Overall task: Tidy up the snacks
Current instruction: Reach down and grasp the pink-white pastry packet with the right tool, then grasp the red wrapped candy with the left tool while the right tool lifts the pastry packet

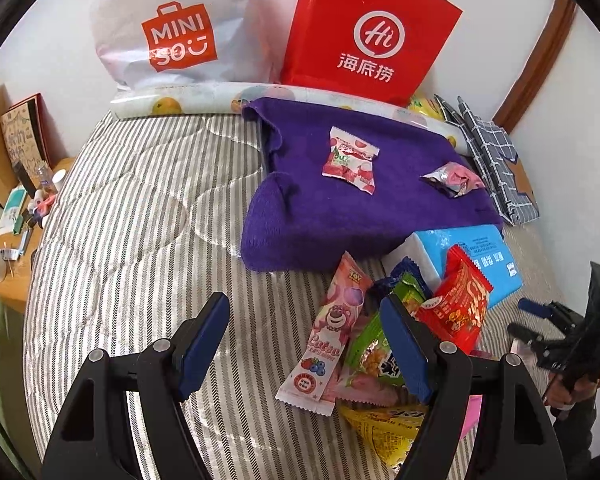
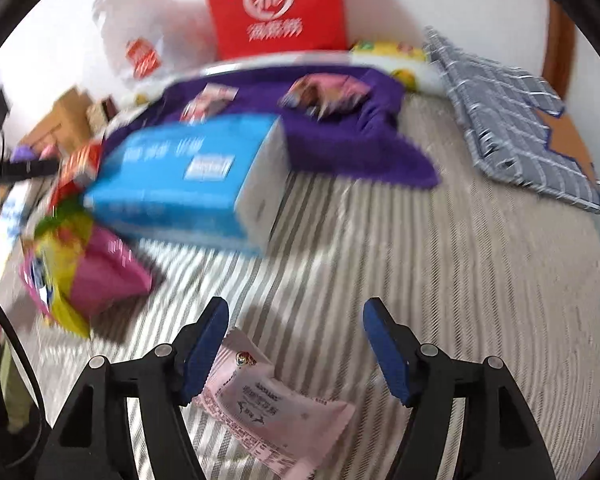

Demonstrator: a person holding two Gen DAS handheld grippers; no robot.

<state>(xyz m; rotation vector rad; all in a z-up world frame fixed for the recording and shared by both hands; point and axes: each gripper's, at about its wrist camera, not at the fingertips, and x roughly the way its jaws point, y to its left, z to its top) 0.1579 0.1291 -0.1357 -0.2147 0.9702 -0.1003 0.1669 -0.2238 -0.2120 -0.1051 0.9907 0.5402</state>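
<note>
The snacks sit in 2 spots on the bed [image 1: 132, 216]: a pile [image 1: 384, 340] down low and 2 packs up on the purple cloth [image 1: 340, 208]. The pile lies just ahead and to the right of the left claw [image 1: 304, 344], and the long pink pack [image 1: 332, 332] points away from it. That claw is wide and holds nothing, with its right finger touching the pile. The right claw [image 2: 296, 348] is wide too, with 1 pale pink pack [image 2: 272, 412] lying flat under it. I guess that one goes next. The pile has about 6 packs, and 1 blue box [image 1: 472, 264] sits beside it.
</note>
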